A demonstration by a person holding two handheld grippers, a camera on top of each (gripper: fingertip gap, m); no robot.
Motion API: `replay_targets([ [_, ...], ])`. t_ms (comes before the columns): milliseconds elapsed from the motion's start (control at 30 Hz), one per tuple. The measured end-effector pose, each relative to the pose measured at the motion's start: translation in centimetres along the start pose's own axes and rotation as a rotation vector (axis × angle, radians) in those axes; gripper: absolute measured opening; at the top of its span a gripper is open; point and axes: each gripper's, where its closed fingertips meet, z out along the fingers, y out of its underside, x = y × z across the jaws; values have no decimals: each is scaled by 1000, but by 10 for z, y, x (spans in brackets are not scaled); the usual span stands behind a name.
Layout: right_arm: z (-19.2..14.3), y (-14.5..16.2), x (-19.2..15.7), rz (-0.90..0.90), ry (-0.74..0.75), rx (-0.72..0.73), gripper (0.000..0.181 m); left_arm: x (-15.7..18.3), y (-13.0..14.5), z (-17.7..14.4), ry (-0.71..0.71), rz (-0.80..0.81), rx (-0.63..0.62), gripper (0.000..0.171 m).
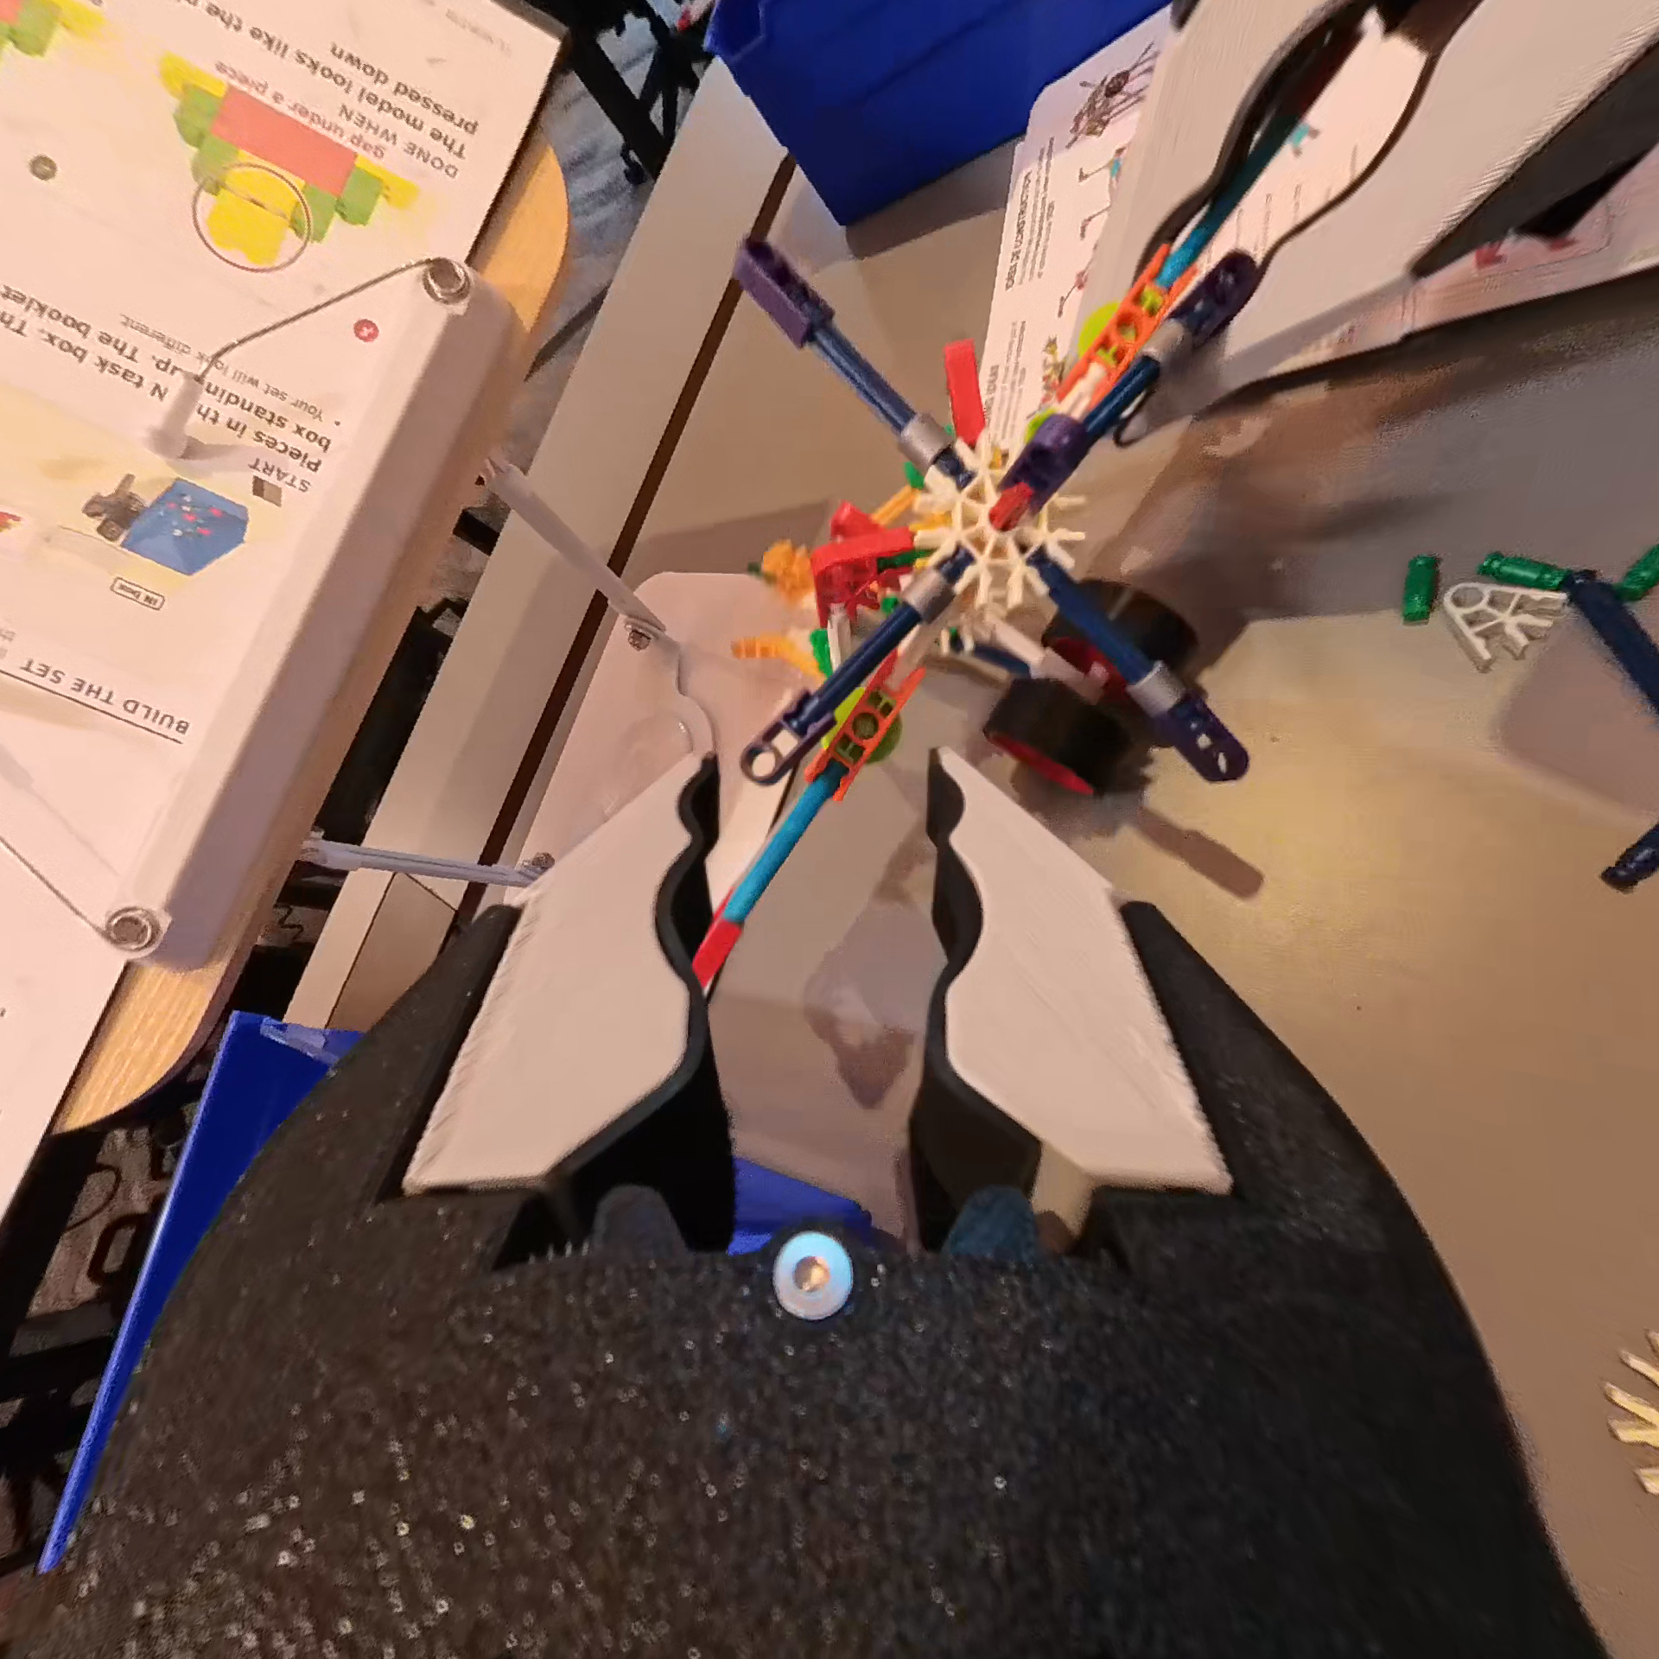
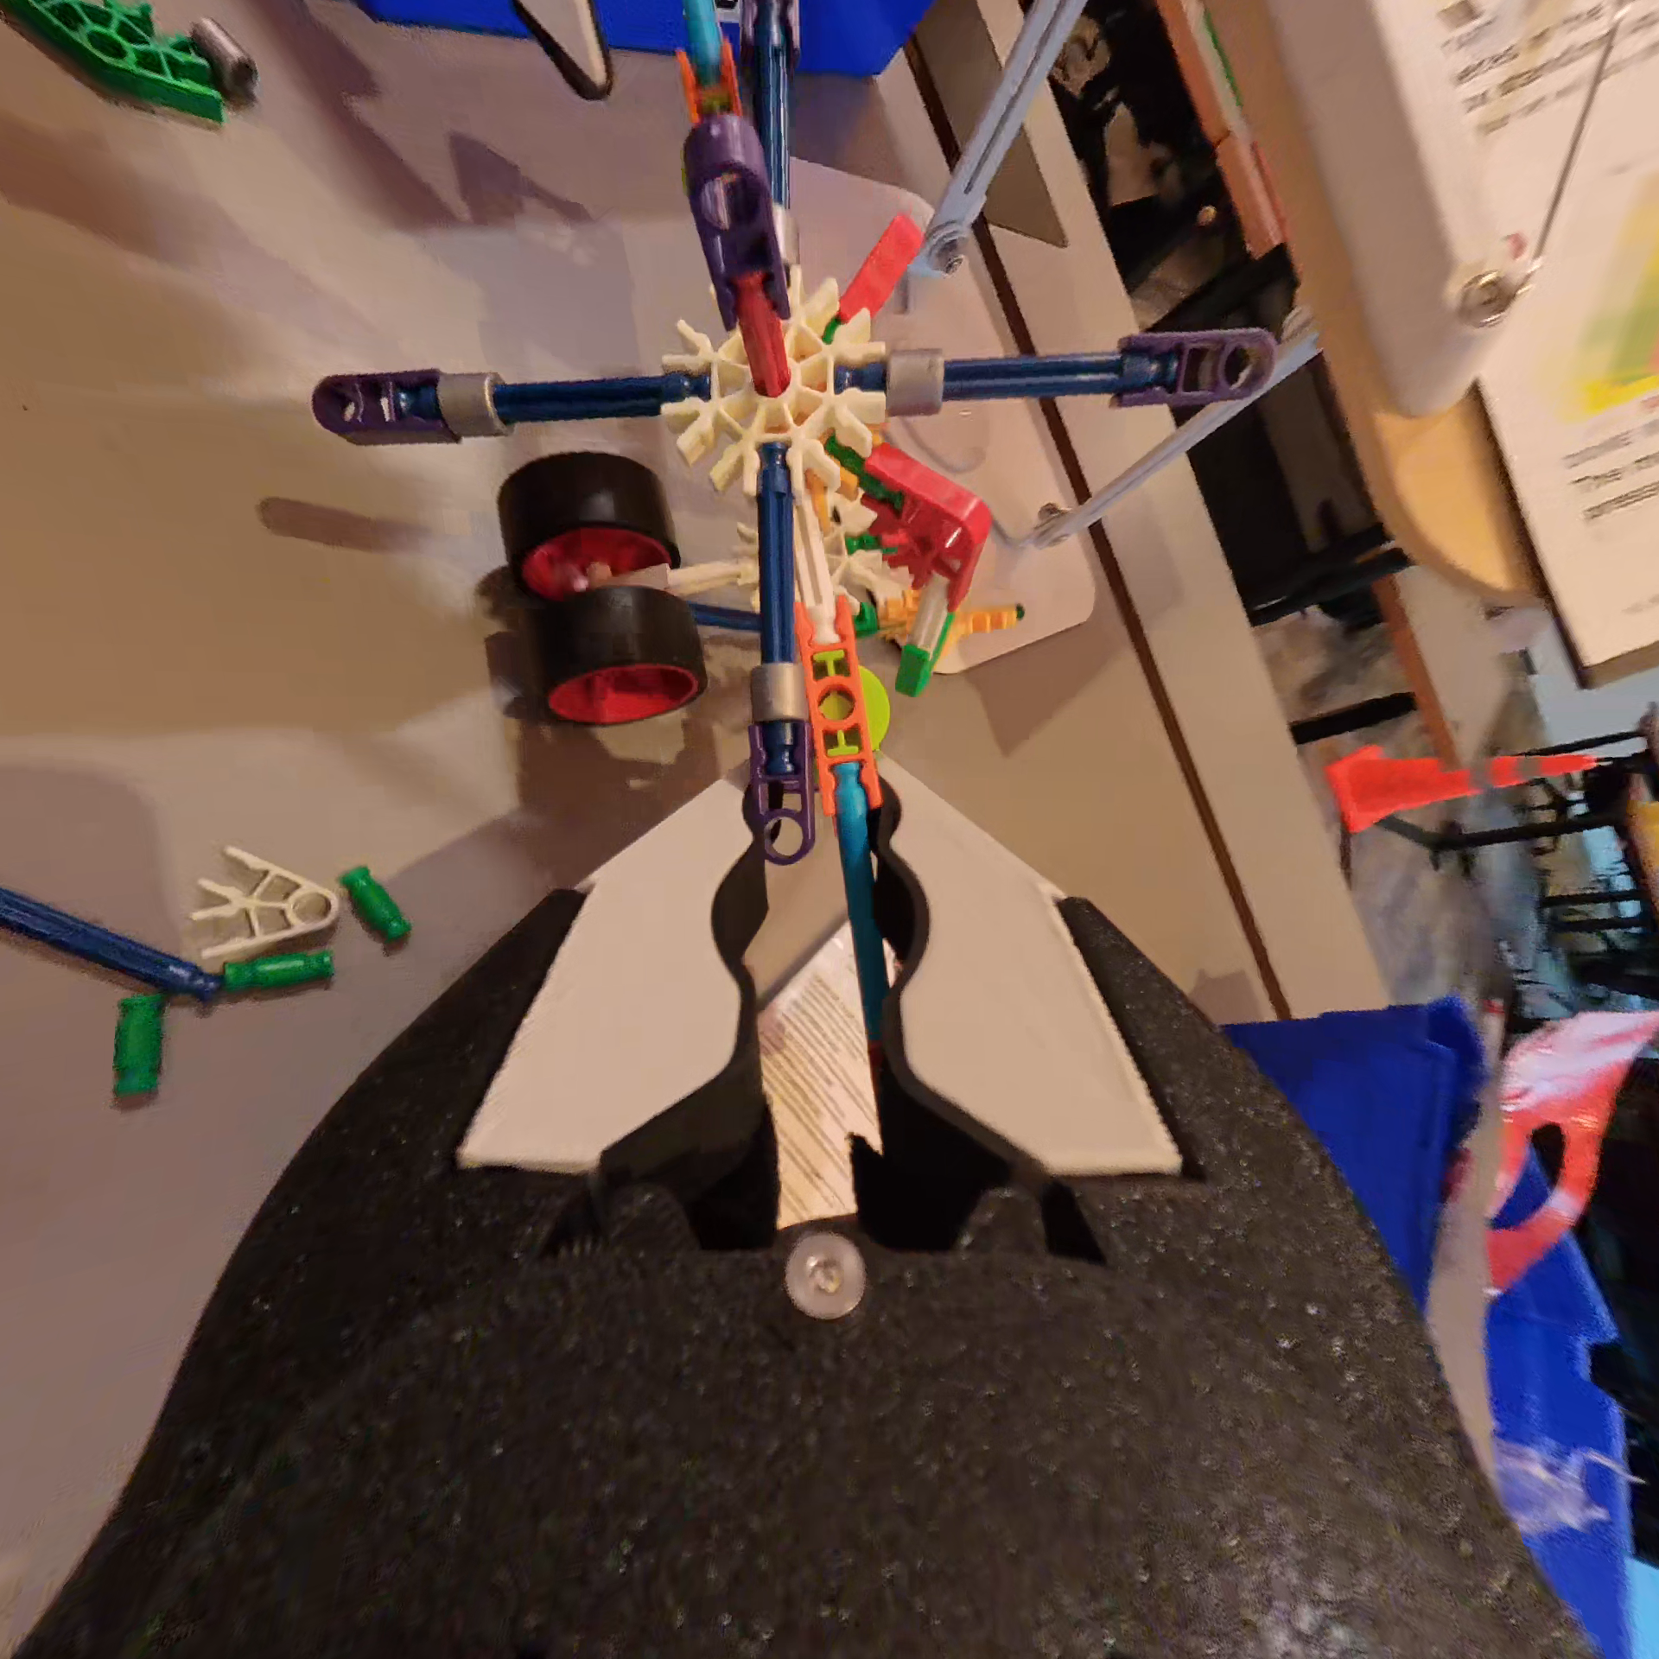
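We had the right gripper w/ its jaws narrowed around the teal rod, apparently clamped but contact unclear. The left gripper stood apart, the rod's far end lying loose against one finger. The rod model hung above the table, near the black wheels. We judged a square, firm grip on the rod best, so nothing twisted.

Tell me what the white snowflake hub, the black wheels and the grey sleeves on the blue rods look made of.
White snowflake hub: moulded hard plastic, matt, with crisp thin spokes. Black wheels: tyres look like dull rubber or soft plastic, on glossy red plastic rims. Grey sleeves: silvery sheen, probably metallic-coloured plastic; metal cannot be ruled out.
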Motion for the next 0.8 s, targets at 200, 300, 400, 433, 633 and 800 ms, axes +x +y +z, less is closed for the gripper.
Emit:
replay_targets([
  [200,-23,-13,10,-91,51,113,15,-7,9,-2,-63,45,-40,66],
  [300,-31,-16,7,-118,28,170,15,-6,13,-1,-87,80,-44,66],
  [400,-33,-19,1,-51,-46,226,14,-7,12,-1,-91,55,-6,34],
  [433,-33,-20,-2,-24,-79,234,15,-4,11,-1,-67,47,1,23],
  [633,-27,-12,-3,71,-171,248,8,8,18,6,4,30,-42,8],
  [800,-17,16,0,-5,-156,105,41,14,26,9,41,90,-89,2],
])
